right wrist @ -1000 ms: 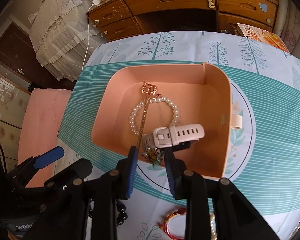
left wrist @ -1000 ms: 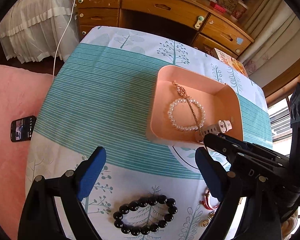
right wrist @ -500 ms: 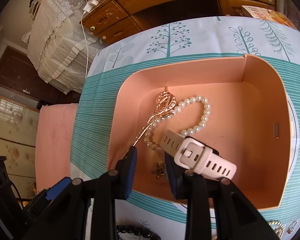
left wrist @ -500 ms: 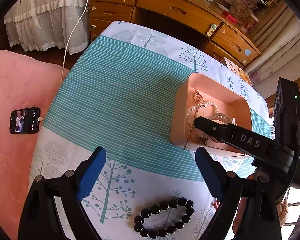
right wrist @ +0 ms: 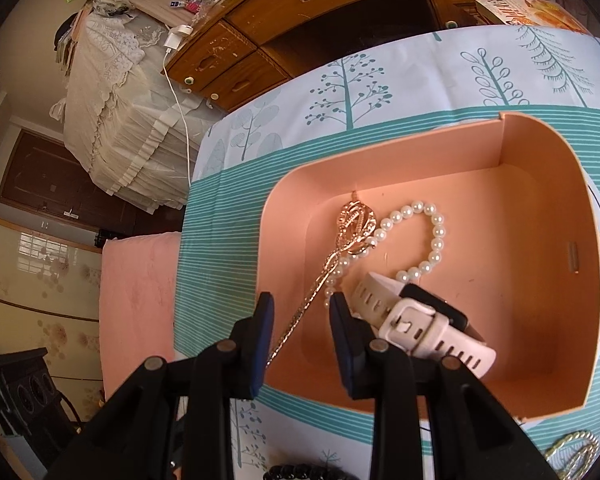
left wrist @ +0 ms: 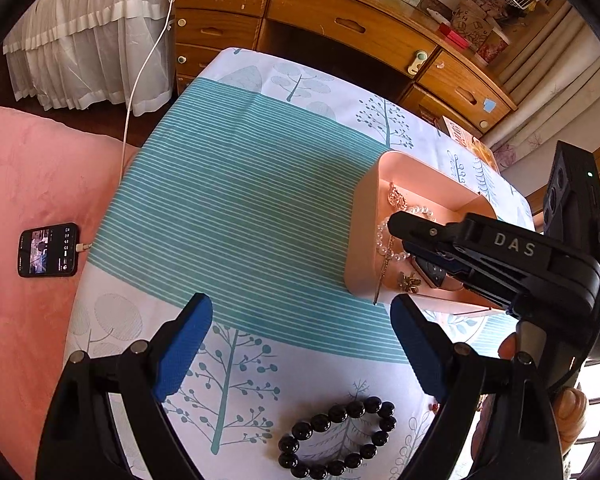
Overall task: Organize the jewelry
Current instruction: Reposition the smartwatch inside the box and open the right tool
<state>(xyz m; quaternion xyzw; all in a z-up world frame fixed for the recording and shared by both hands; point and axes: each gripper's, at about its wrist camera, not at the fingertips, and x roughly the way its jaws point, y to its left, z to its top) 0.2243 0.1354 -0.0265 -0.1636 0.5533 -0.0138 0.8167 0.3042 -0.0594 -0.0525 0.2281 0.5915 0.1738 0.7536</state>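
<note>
The right claw [right wrist: 300, 308], narrowly parted and empty, has dipped into the pink box [right wrist: 288, 236] beside the watch [right wrist: 416, 320]. The left claw [left wrist: 300, 312] gapes empty near the black bracelet [left wrist: 302, 431], likely next.

We counted one pink tray [right wrist: 548, 184], and in it one pearl bracelet [right wrist: 434, 236], one gold hairpin [right wrist: 352, 226], one white watch [right wrist: 416, 326] and one small gold brooch [left wrist: 409, 281]. Near us lay one black bead bracelet [left wrist: 336, 440], plus one phone [left wrist: 48, 250] far left.

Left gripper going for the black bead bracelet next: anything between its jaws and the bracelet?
Nothing visible. The left gripper hangs open over bare tablecloth, and the black bead bracelet lies alone on the cloth just nearer the camera. The right gripper is off to the side, over the pink tray.
</note>
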